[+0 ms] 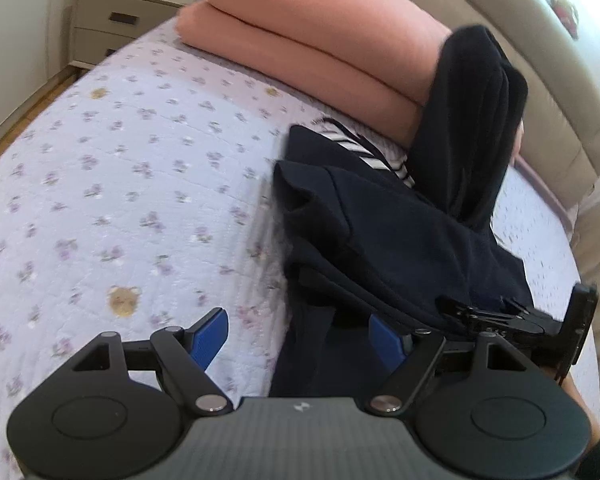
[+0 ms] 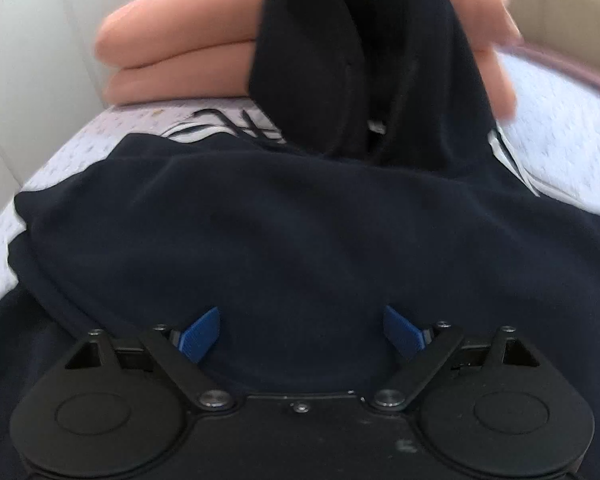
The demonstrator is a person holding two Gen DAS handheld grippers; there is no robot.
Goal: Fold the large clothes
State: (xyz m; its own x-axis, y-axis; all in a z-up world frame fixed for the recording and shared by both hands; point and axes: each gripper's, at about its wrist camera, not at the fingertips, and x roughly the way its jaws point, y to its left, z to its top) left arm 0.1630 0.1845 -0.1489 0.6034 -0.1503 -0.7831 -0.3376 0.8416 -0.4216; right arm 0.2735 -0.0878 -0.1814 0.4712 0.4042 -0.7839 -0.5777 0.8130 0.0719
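Nightstand (image 1: 112,20): drawers closed, contents hidden.
Left hand-held gripper (image 1: 300,338): jaws apart, gripping nothing; garment edge lies between them.
Dark garment (image 1: 400,232): on the bed (image 1: 100,200), partly folded, one part draped against the pink blanket (image 1: 300,40); likely soft, limp; take by a hem.
Right hand-held gripper (image 2: 300,334): wide open, empty, over the cloth.

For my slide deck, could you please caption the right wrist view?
Open right gripper above a dark navy garment on the bed, pink blanket behind.

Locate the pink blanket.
Left wrist view, upper middle: the folded pink blanket lies on the bed against the headboard, just behind the dark garment.
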